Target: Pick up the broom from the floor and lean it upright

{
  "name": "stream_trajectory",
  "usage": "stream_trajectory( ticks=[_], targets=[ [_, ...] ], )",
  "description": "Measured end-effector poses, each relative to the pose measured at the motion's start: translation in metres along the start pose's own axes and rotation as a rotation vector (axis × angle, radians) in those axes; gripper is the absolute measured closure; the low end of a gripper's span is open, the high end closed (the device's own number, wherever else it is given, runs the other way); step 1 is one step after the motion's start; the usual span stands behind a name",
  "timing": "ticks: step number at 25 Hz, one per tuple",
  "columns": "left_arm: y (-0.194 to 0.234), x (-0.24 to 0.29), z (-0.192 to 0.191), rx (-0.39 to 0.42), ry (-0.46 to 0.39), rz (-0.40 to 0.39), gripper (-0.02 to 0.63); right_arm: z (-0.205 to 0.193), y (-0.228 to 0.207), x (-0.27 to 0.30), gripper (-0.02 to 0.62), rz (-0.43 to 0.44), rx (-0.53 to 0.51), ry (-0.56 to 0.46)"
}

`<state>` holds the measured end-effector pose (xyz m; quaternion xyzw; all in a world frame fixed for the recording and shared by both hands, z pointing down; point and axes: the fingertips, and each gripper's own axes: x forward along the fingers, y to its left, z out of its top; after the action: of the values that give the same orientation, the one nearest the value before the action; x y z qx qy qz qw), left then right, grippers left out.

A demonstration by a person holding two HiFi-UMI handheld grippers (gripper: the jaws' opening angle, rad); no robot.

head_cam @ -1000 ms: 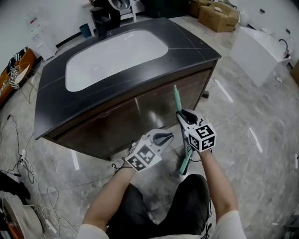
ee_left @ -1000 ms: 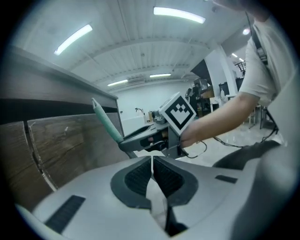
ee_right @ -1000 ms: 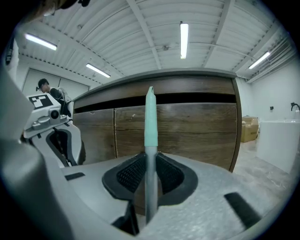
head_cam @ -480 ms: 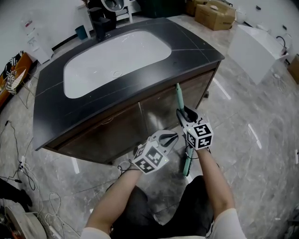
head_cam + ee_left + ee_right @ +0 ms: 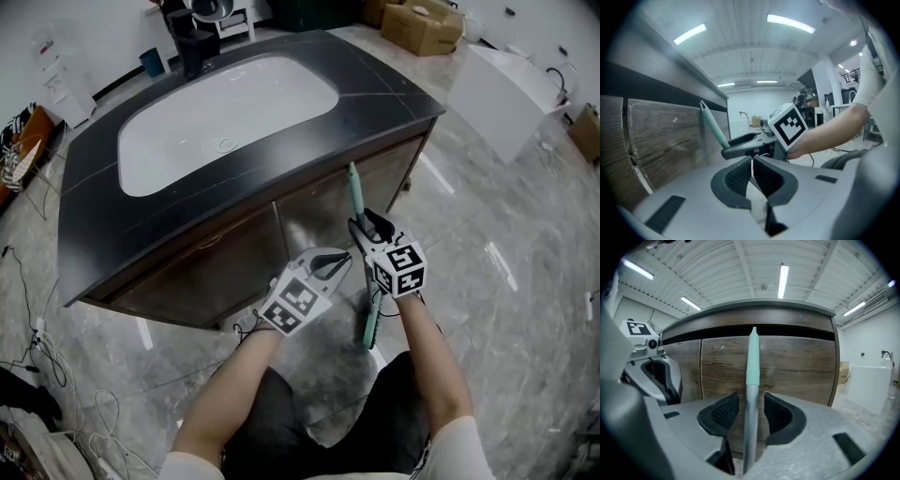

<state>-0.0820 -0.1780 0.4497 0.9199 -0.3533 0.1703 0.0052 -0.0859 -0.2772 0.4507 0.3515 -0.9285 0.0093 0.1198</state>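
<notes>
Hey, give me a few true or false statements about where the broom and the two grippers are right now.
The broom handle stands upright before the wooden cabinet. True.
The right gripper clamps the handle. False: its jaws have just been opening; the handle stands between them, ungripped.
The left gripper is shut and empty. True.
The sink basin is black. False: it is white, in a dark countertop.
</notes>
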Motion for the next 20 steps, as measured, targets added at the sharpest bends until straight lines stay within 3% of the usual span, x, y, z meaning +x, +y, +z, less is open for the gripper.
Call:
stream_trajectory(
  ticks=[5,15,20],
  targets=[
    [-0.005,0.006,0.001,0.006,0.034,-0.013,0.594,0.001,0.003,-0.005,0.419,0.006,-0.006,-0.002],
    [0.003,0.012,0.007,-0.102,-0.004,-0.003,0.594,0.012,0.001,-0.025,0.419,0.002,-0.012,-0.021],
    [0.0,0.02,-0.005,-0.091,0.021,-0.014,0.594,0.013,0.004,-0.04,0.426,0.001,-0.027,-0.022]
  ],
)
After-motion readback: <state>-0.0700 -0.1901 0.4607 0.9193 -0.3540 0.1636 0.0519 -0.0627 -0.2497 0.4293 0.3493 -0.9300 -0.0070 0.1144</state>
